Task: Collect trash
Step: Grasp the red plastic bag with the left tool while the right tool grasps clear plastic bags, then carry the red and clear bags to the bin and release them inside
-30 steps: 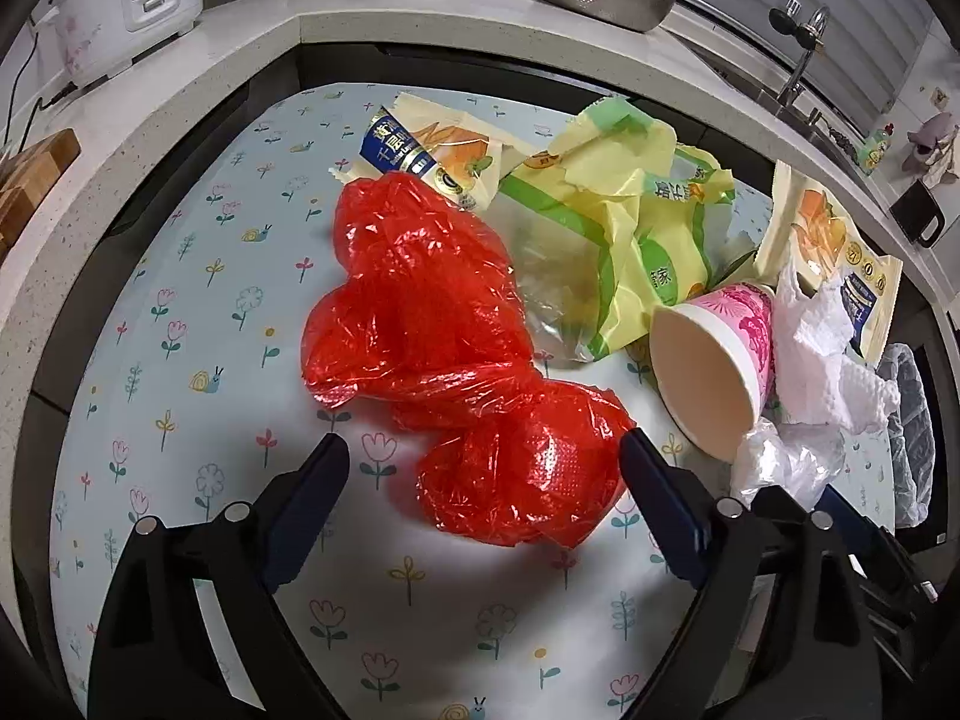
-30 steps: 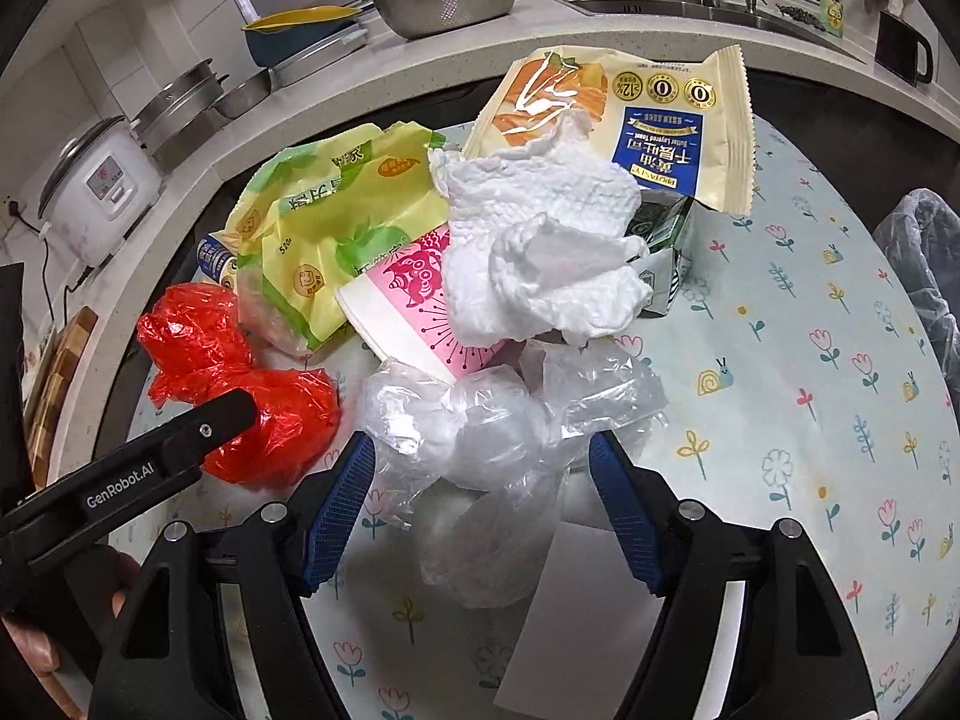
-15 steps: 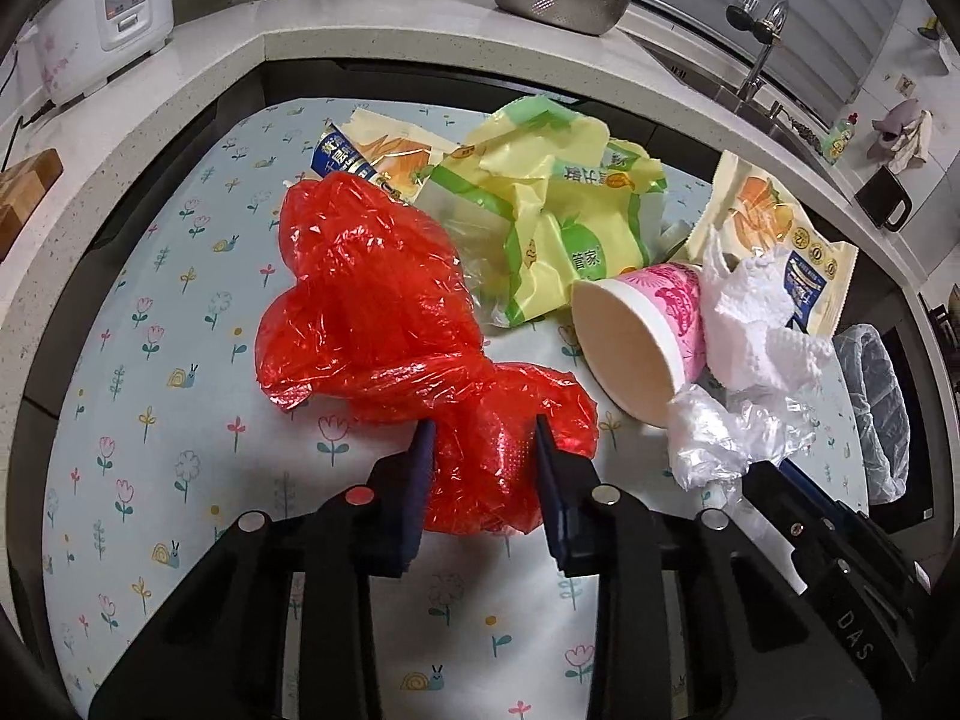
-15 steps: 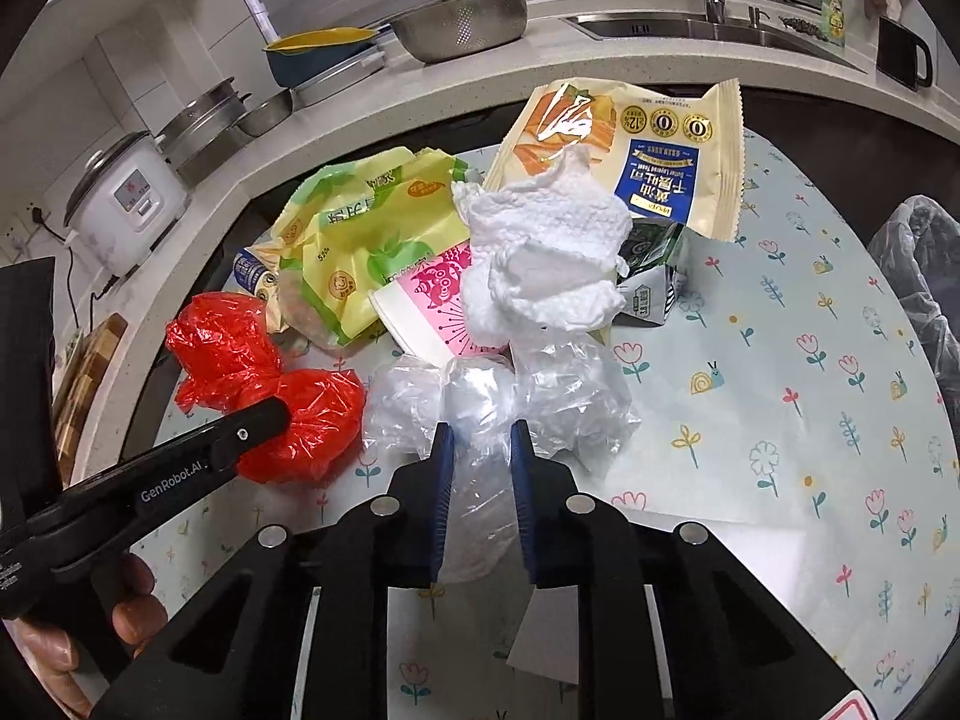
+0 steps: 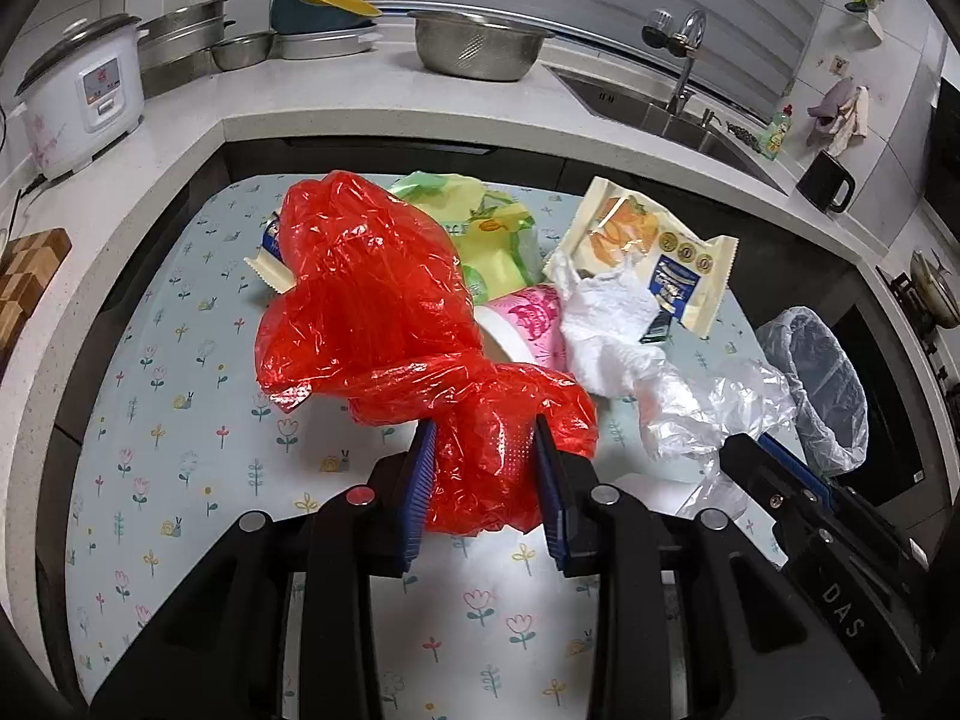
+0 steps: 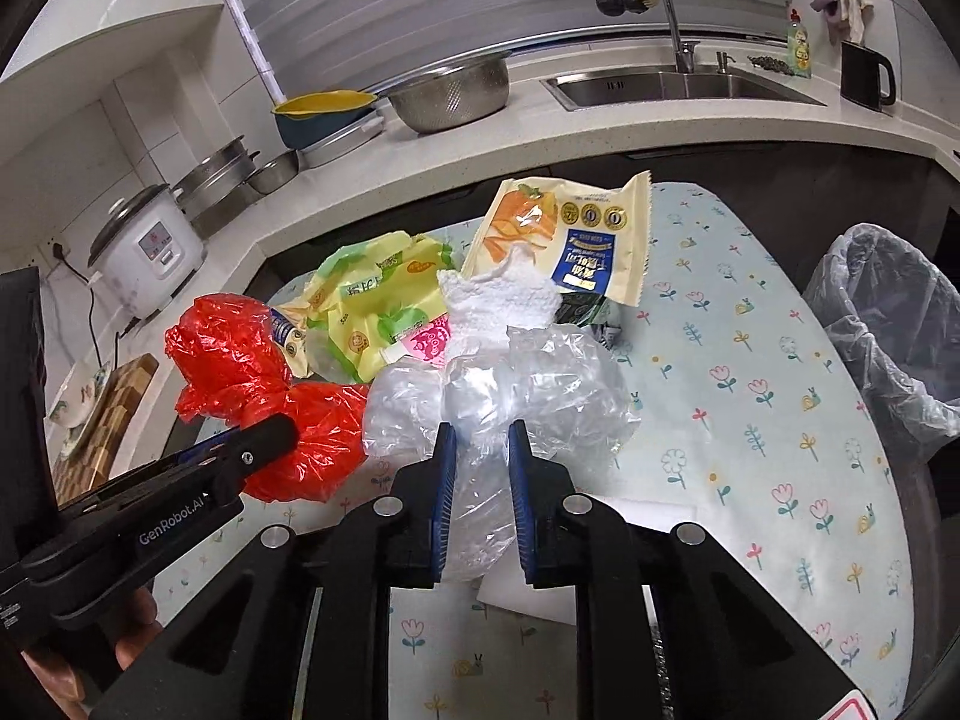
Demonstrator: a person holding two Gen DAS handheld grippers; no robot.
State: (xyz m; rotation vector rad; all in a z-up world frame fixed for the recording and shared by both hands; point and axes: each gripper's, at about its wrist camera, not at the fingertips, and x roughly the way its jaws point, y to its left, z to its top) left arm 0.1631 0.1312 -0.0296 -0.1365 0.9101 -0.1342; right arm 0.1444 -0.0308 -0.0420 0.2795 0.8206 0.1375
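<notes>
**Both grippers clamped on crumpled bags above the flowered table**

Your left gripper (image 5: 483,480) has just closed: its blue pads pinch the lower lobe of the red plastic bag (image 5: 372,306), and the rest of the bag bulges beyond the fingertips. Your right gripper (image 6: 482,468) has closed too, and its pads squeeze the neck of the clear plastic bag (image 6: 498,396). The two bags hang side by side, just apart.

Under them, near the front edge of the table (image 6: 750,450), lies a white sheet of paper (image 6: 528,594). Just behind the bags sits the remaining pile: a pink paper cup (image 5: 531,324) on its side, a crumpled white paper towel (image 6: 498,300) against it, yellow-green wrappers (image 6: 384,294) to the left and a cream snack packet (image 6: 570,240) towards the far edge. The towel is just behind the clear bag.

Off the table's right edge stands a bin lined with a clear bag (image 6: 888,324). Beyond the far edge, the counter carries a rice cooker (image 5: 78,102), a steel colander (image 5: 474,48) and the sink (image 6: 678,84).
</notes>
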